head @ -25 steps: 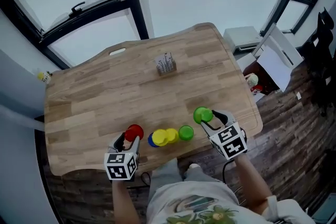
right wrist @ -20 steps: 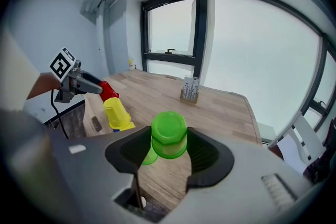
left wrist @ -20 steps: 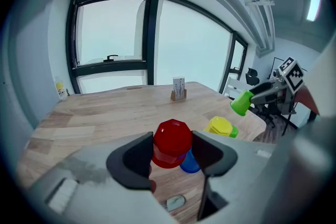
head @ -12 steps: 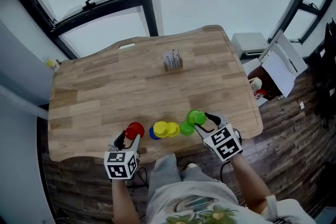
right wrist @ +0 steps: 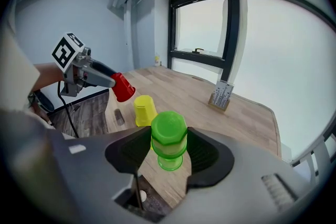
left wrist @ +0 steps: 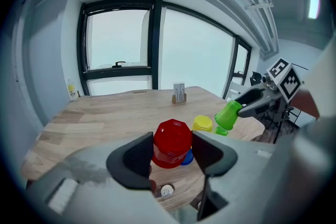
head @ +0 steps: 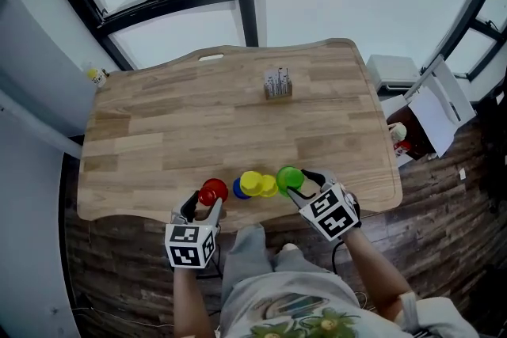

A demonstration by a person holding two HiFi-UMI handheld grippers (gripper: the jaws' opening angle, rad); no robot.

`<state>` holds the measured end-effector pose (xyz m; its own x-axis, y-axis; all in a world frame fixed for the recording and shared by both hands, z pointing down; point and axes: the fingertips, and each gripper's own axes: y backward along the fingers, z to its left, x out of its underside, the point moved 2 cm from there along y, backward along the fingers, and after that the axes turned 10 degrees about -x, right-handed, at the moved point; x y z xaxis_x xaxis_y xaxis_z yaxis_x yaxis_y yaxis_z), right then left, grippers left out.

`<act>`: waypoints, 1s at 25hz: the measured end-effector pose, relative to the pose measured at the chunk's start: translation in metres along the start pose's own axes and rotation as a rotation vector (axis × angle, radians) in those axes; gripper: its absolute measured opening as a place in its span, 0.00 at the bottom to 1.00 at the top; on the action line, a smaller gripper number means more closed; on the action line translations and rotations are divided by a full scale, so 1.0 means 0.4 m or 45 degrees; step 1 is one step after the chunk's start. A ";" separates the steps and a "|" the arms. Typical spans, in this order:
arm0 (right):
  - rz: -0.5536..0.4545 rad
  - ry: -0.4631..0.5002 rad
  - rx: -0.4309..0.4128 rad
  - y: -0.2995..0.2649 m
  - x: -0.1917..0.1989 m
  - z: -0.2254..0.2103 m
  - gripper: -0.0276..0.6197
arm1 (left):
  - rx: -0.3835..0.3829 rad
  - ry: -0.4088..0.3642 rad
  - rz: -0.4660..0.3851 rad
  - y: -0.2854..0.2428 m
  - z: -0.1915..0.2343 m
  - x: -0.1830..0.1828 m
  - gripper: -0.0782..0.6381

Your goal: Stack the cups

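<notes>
On the pale wooden table (head: 158, 138), the step in hand is looking like nesting one cup over another. Doing it well is asking for the carried cup to be centred squarely over its target, levelled with its closed end up, then lowered straight before any release. The right gripper (head: 305, 184) is clamping a bright green plastic cup (right wrist: 168, 136), jaws pressing both sides, holding it just above a second green cup (left wrist: 221, 131) standing on the table. The left gripper (head: 203, 204) is likewise gripping a red plastic cup (left wrist: 172, 143), near the upturned yellow cup (right wrist: 144, 110) and a small blue cup (left wrist: 185, 158).
</notes>
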<state>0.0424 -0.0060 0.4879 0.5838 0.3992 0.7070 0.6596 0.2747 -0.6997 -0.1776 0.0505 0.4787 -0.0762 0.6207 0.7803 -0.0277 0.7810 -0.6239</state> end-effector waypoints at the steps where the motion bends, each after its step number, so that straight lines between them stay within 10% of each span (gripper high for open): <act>1: 0.008 0.015 -0.012 -0.009 -0.002 0.005 0.38 | -0.003 0.001 -0.002 0.004 0.000 0.001 0.44; 25: 0.159 0.157 -0.078 -0.118 0.007 0.032 0.38 | -0.044 0.045 0.008 0.022 0.032 0.037 0.44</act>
<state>0.0070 -0.0066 0.5215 0.7140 0.3155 0.6251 0.6037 0.1748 -0.7778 -0.1917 0.0658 0.4841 -0.0408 0.6270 0.7779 0.0071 0.7787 -0.6273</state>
